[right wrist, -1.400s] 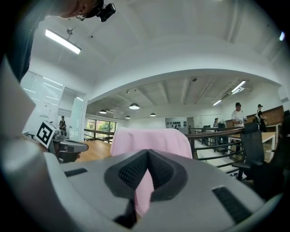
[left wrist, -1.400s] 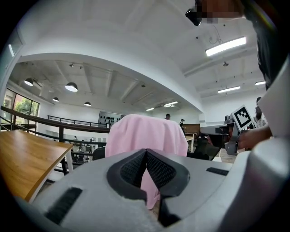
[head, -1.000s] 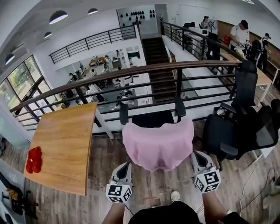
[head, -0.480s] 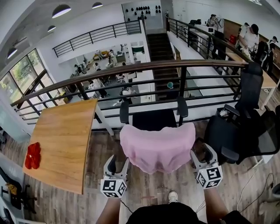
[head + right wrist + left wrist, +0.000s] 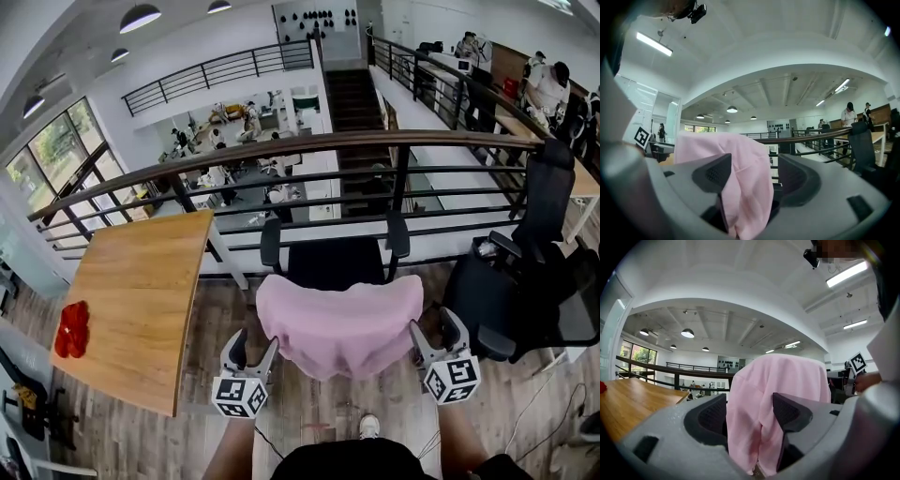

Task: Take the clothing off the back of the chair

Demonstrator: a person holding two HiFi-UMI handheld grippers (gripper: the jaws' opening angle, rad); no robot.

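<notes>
- Both pairs of jaws have just been opening. The left gripper point(image 5: 251, 349) and right gripper point(image 5: 436, 330) were pinched together a second ago; now I see each standing wide apart, pads pressing on nothing.
- Both grippers have drawn back a little toward me from the cloth's lower corners.
- The pink clothing point(image 5: 339, 314) has not come off. It stays draped over the back of the chair point(image 5: 330, 263), hanging between the two grippers. In each gripper view a loose fold shows in the gap between the fingers.
- Under the fingers runs a plank floor point(image 5: 234, 319).
- Left of the left fingers stands a wooden table point(image 5: 141, 300), with a red object point(image 5: 71, 330) near its outer edge.
- Ahead of the fingers, past the chair, a railing point(image 5: 328, 145) overlooks a lower level. Right of the right fingers are black office chairs point(image 5: 525, 281).
</notes>
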